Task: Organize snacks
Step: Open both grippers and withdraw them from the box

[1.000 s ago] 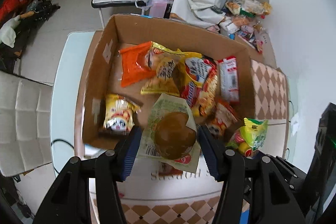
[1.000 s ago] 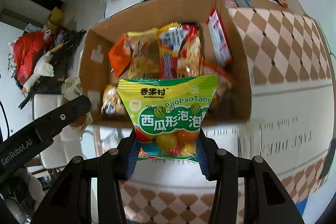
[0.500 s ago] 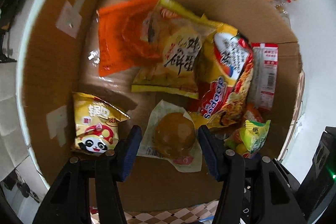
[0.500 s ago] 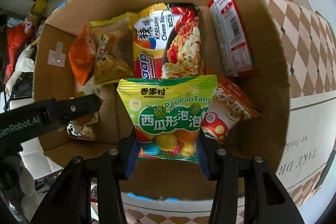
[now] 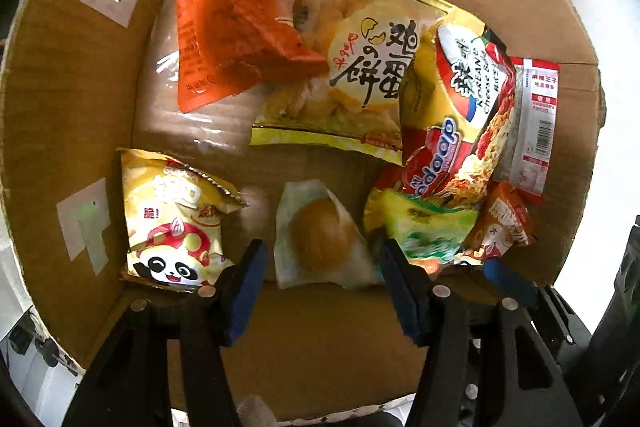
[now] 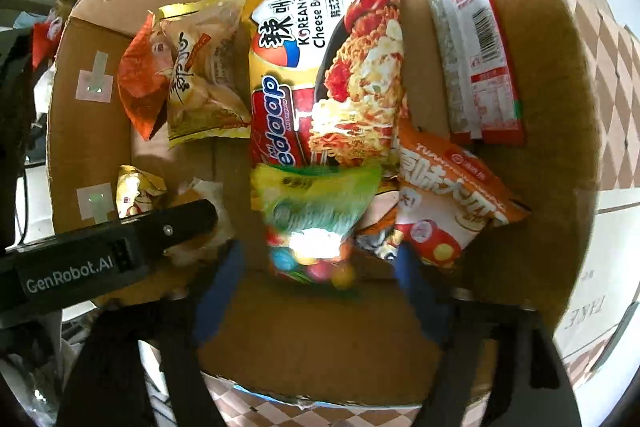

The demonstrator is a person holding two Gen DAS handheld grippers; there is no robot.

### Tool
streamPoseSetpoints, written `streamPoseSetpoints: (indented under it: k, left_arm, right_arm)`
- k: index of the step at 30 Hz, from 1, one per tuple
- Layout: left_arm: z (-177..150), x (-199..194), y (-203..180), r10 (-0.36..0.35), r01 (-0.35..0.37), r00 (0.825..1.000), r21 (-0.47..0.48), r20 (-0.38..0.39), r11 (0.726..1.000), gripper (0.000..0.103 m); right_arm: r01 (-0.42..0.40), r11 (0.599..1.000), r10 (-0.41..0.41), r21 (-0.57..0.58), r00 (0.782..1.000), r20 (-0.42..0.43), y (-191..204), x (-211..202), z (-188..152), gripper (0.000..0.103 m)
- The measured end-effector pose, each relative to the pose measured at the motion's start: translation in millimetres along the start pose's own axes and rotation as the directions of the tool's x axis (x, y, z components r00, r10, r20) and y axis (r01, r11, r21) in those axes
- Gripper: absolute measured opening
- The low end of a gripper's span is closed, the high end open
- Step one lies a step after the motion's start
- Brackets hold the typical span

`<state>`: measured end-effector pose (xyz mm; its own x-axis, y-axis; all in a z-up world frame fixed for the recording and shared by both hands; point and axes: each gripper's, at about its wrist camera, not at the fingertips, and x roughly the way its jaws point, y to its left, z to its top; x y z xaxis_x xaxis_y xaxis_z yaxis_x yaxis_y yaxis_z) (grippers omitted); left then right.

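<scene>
Right tongs (image 6: 320,267) blurred, candy bag (image 6: 316,223) smeared

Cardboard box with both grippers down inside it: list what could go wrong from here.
1. The green candy bag looks blurred and free between the open right gripper; it may land crooked on the noodle packet.
2. The wrapped bun lies between the open fingers of the left gripper; pulling out could snag its wrapper.
3. Both grippers crowd the near wall of the cardboard box and may bump.
</scene>
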<state>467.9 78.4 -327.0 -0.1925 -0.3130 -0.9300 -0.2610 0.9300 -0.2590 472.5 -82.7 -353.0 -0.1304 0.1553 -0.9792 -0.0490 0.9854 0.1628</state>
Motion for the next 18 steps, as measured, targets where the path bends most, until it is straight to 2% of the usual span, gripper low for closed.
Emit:
streamPoseSetpoints:
  k: [3, 12, 14, 18]
  left_arm:
    - [-1, -9, 5, 0.004, -0.004, 1.000, 0.004, 0.018, 1.000, 0.061]
    - [-22, -47, -6, 0.056, -0.063, 0.990, 0.054, 0.126, 0.997, 0.061]
    - [-29, -56, -8, 0.073, -0.085, 0.983, 0.070, 0.166, 0.994, 0.061]
    - [-50, -76, -12, 0.122, -0.153, 0.956, 0.099, 0.267, 0.983, 0.061]
  right_arm:
    - [0.012, 1.000, -0.012, -0.010, 1.000, 0.005, 1, -3, 3, 0.086]
    - [0.059, 0.998, -0.058, -0.015, 0.997, 0.048, -3, -27, -12, 0.089]
    - [0.075, 0.997, -0.073, -0.019, 0.994, 0.078, -3, -35, -17, 0.089]
    - [0.089, 0.996, -0.087, -0.016, 0.988, 0.128, -4, -51, -27, 0.089]
